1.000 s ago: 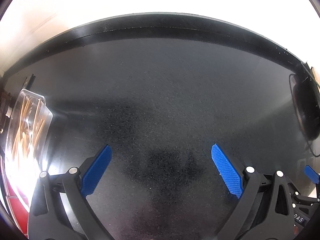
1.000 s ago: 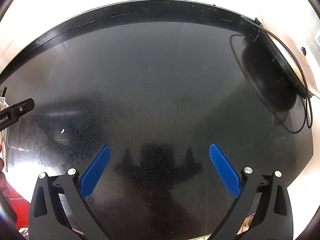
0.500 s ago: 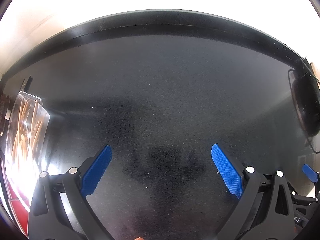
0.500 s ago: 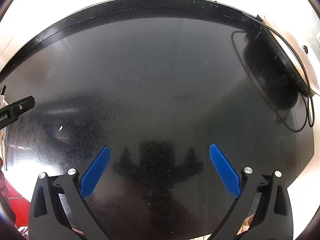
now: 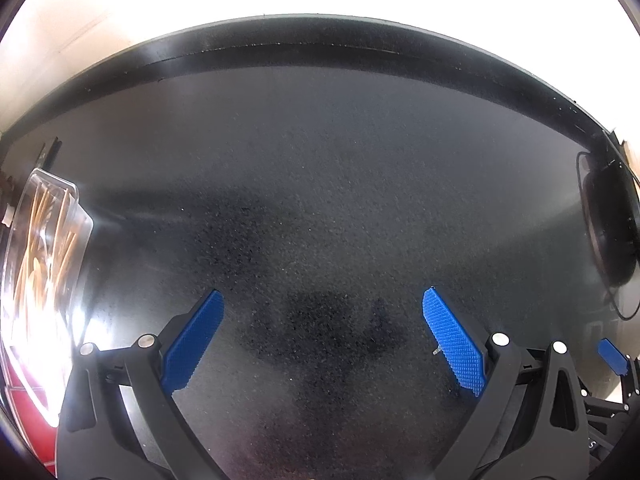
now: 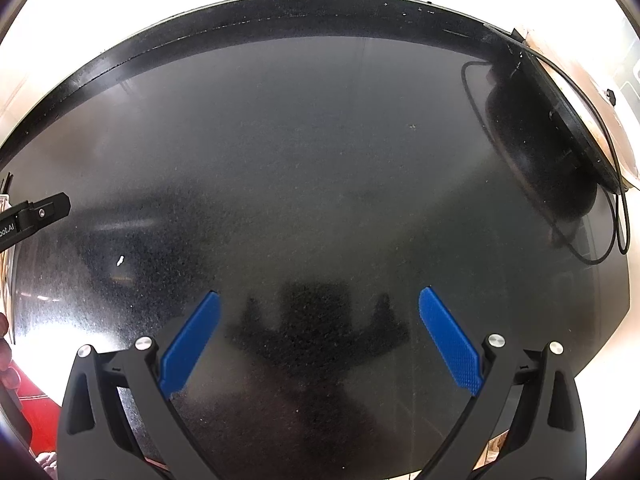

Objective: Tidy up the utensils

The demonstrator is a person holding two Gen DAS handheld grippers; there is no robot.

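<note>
Utensils (image 5: 40,256): pale sticks, maybe wood forks or spoons, too blurred by glare to tell which. All inside a clear box (image 5: 82,220) at the far left edge of the table (image 5: 320,168). Lying in a loose heap, crossed over each other, not in neat rows. Can't tell if the box has a lid.

Left gripper (image 5: 322,334): fingers (image 5: 194,338) spread wide, holding nothing, low over bare dark table. Well apart from the box.

Right gripper (image 6: 318,338): fingers (image 6: 450,338) spread wide too, holding nothing, also over bare table. Just beside the left one.

Black round thing (image 6: 536,152) with a cord (image 6: 608,196) at the far right edge. Small white speck (image 6: 120,259) on the table, too tiny to name.

No loose utensils seen anywhere on the table. Fits two stages: all picked up and put in the box, job near its end; or box set out, sorting of the heap to come. Can't tell which from this.
</note>
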